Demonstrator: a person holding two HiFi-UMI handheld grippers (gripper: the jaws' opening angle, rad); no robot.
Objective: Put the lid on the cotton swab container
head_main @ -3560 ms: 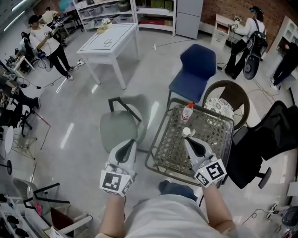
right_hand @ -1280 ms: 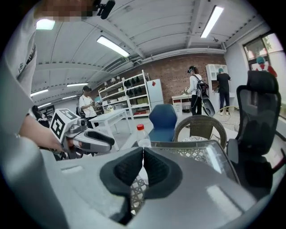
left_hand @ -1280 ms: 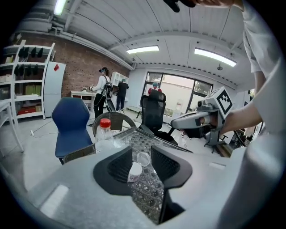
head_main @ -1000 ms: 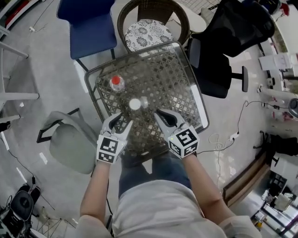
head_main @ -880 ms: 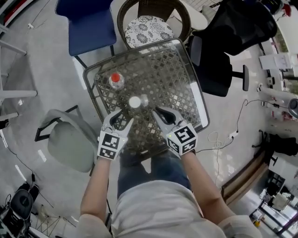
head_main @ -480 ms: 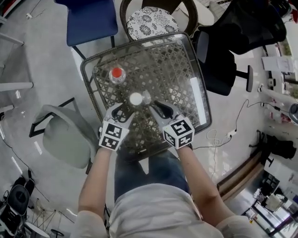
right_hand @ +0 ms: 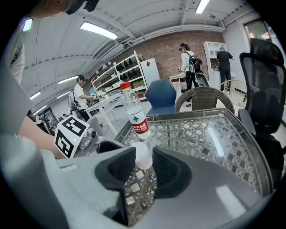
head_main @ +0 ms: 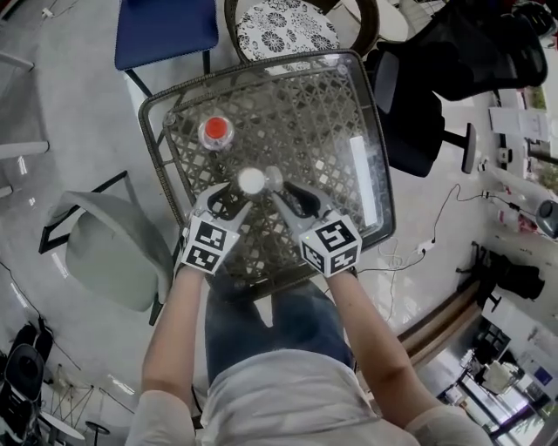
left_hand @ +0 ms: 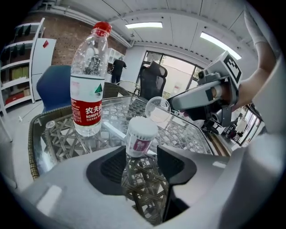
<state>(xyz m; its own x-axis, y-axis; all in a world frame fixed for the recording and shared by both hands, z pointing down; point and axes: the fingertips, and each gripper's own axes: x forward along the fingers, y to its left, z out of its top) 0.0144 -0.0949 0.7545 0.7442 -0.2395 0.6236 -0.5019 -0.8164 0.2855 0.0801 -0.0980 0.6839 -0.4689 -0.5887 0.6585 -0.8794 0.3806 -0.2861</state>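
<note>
A white cotton swab container [head_main: 251, 180] stands on the glass-topped wicker table [head_main: 349, 113]. Its clear lid [head_main: 274, 177] lies tilted right beside it, to the right. My left gripper [head_main: 225, 199] is open, and the container [left_hand: 140, 135] sits just past its fingertips, untouched. My right gripper [head_main: 288, 196] has its jaws opening, with the clear lid [left_hand: 157, 109] at its tips and the pads not pressing on it. In the right gripper view the white container [right_hand: 142, 154] shows through the gap of the right gripper [right_hand: 144, 167].
A water bottle with a red cap [head_main: 215, 132] stands behind the container, to the left. Around the table are a blue chair [head_main: 166, 30], a wicker chair with a patterned cushion [head_main: 288, 22], a black office chair [head_main: 453, 61] and a grey chair [head_main: 105, 253].
Both grippers have moved forward up to the container and the lid. Their jaws have spread wider. The container, lid and bottle have not moved on the table.
</note>
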